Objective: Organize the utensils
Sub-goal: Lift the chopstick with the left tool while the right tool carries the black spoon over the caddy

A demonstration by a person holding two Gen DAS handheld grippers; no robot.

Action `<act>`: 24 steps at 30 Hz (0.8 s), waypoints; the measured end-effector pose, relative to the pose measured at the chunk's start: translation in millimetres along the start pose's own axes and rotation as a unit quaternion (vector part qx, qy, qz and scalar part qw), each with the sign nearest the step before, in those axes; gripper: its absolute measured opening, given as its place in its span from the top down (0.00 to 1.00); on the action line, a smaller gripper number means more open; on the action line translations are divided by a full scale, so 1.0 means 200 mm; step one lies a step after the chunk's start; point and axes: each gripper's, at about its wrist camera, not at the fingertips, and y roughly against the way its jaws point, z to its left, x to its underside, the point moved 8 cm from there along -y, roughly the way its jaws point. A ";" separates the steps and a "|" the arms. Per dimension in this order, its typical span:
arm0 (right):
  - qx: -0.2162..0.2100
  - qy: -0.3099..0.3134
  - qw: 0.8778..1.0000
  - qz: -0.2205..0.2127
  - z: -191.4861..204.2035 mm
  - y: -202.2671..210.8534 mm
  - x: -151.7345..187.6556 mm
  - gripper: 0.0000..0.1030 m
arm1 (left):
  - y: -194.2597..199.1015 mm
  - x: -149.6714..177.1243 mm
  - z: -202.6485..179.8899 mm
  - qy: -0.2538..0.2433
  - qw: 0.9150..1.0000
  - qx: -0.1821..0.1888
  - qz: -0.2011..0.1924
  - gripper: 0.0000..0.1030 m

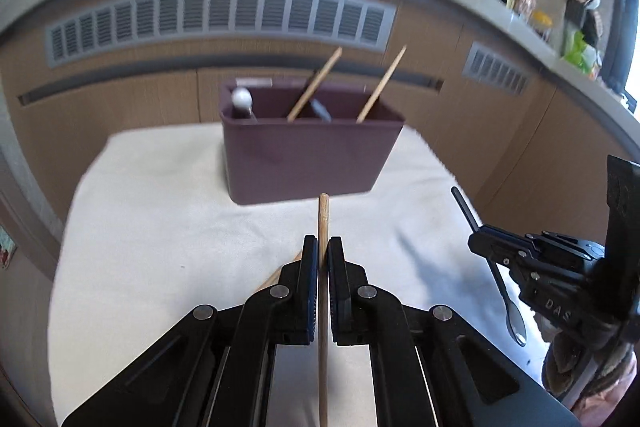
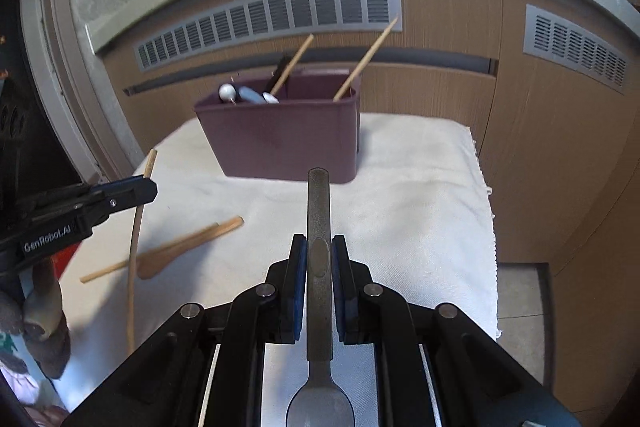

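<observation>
My left gripper (image 1: 323, 247) is shut on a wooden chopstick (image 1: 323, 211) that points toward a maroon utensil holder (image 1: 308, 155). Two chopsticks (image 1: 314, 85) lean in the holder beside a white ball-topped utensil (image 1: 242, 98). My right gripper (image 2: 319, 243) is shut on the handle of a metal spoon (image 2: 318, 199), whose bowl lies under the gripper body. In the right wrist view the left gripper (image 2: 146, 189) holds its chopstick (image 2: 134, 267) above the cloth. A wooden spoon (image 2: 188, 243) and a loose chopstick (image 2: 104, 273) lie on the cloth in front of the holder (image 2: 280, 139).
A white cloth (image 1: 160, 227) covers the small table, with its frayed right edge (image 2: 490, 211) beside a wooden cabinet wall. Wood panelling with grey vents (image 2: 280, 15) stands close behind the holder. A person's gloved hand (image 2: 40, 311) shows at the lower left.
</observation>
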 end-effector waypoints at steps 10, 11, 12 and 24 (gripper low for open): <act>0.002 0.019 0.990 -0.139 0.10 0.29 -0.46 0.89 | 0.34 -0.57 -0.15 -0.014 0.988 0.060 -0.140 0.95; 0.007 0.023 0.986 -0.164 0.10 0.32 -0.55 0.89 | 0.38 -0.65 -0.16 -0.019 0.985 0.058 -0.160 0.95; 0.012 0.024 0.982 -0.188 0.10 0.36 -0.62 0.89 | 0.41 -0.73 -0.16 -0.026 0.982 0.056 -0.177 0.95; 0.032 0.028 0.960 -0.277 0.09 0.11 -1.21 0.89 | 0.30 -1.25 -0.04 -0.042 0.972 0.033 -0.229 0.95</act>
